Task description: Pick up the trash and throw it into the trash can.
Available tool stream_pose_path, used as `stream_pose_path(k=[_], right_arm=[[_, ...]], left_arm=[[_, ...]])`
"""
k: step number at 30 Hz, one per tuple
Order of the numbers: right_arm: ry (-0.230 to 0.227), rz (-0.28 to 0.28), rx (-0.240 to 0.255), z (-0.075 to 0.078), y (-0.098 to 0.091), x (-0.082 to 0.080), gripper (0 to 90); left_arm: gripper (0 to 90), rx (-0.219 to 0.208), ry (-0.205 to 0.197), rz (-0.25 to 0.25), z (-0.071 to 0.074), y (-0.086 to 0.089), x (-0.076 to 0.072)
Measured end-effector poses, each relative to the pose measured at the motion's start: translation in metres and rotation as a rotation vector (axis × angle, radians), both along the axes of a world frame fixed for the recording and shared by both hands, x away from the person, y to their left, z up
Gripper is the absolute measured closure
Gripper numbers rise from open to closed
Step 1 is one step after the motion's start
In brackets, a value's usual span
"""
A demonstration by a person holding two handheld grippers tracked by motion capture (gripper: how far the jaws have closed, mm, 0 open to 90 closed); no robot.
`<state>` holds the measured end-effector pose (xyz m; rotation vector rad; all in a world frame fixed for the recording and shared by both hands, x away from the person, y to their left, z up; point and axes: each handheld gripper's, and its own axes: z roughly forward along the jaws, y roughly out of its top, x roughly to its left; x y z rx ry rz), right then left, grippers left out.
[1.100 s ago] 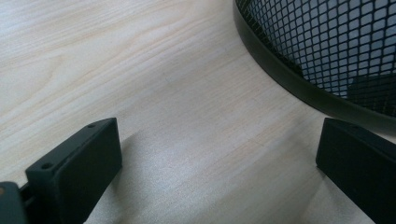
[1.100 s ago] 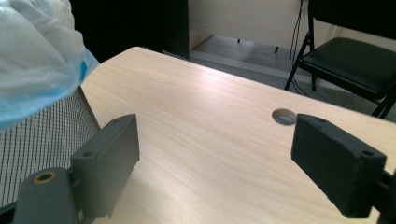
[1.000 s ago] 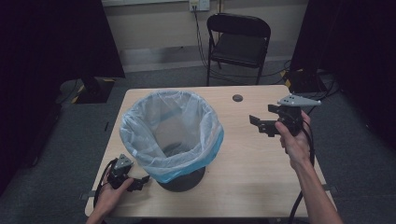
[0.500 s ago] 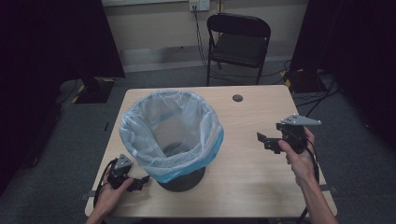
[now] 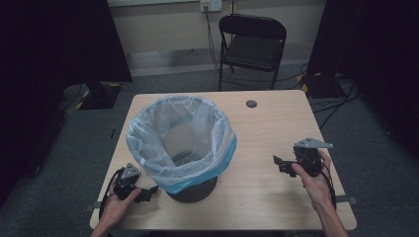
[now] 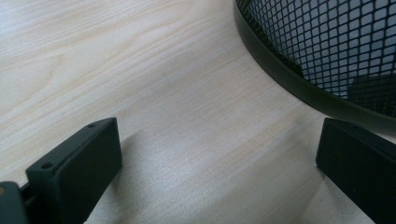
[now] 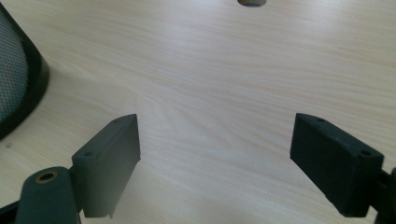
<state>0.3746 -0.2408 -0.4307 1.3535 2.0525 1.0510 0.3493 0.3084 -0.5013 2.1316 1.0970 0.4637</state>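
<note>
Item: mesh bin (image 5: pixel 192 190) with plastic liner (image 5: pixel 180 136) sitting mid-table (image 5: pixel 276 123); 2 grippers, left gripper (image 5: pixel 148 191) and right gripper (image 5: pixel 279 163), resting spread, holding nothing, seemingly idling; any next move is needing an approach first.

The left hand (image 5: pixel 114 202) holds the left gripper (image 5: pixel 148 193) low at the near left, its fingers (image 6: pixel 77 172) spread wide apart. The right hand (image 5: pixel 312 178) holds the right gripper (image 5: pixel 279 163) at the right side, fingers (image 7: pixel 109 161) also wide apart and holding nothing
</note>
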Motion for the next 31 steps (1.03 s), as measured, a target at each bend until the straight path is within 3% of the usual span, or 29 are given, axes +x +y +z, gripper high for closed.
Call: stream_pose_path(k=[11, 18, 20, 24, 26, 31], right_arm=[[0.076, 0.004, -0.009, -0.038, 0.000, -0.007, 15.2], [0.109, -0.056, -0.085, -0.059, 0.003, -0.003, 15.0], [0.113, -0.056, -0.100, -0.061, 0.004, -0.002, 14.9], [0.109, -0.063, -0.092, -0.065, 0.004, -0.001, 13.2], [0.078, -0.073, -0.078, -0.069, 0.003, -0.003, 12.2], [0.078, -0.079, -0.079, -0.069, 0.003, -0.003, 12.3]], left_arm=[[0.0, -0.001, 0.000, 0.000, 0.000, 0.000, 0.000], [0.0, -0.001, 0.000, 0.000, 0.000, 0.000, 0.000], [0.0, 0.000, 0.000, 0.000, 0.000, 0.000, 0.000], [0.0, 0.000, 0.000, 0.000, 0.000, 0.000, 0.000], [0.0, -0.001, 0.000, 0.000, 0.000, 0.000, 0.000], [0.0, 0.000, 0.000, 0.000, 0.000, 0.000, 0.000]])
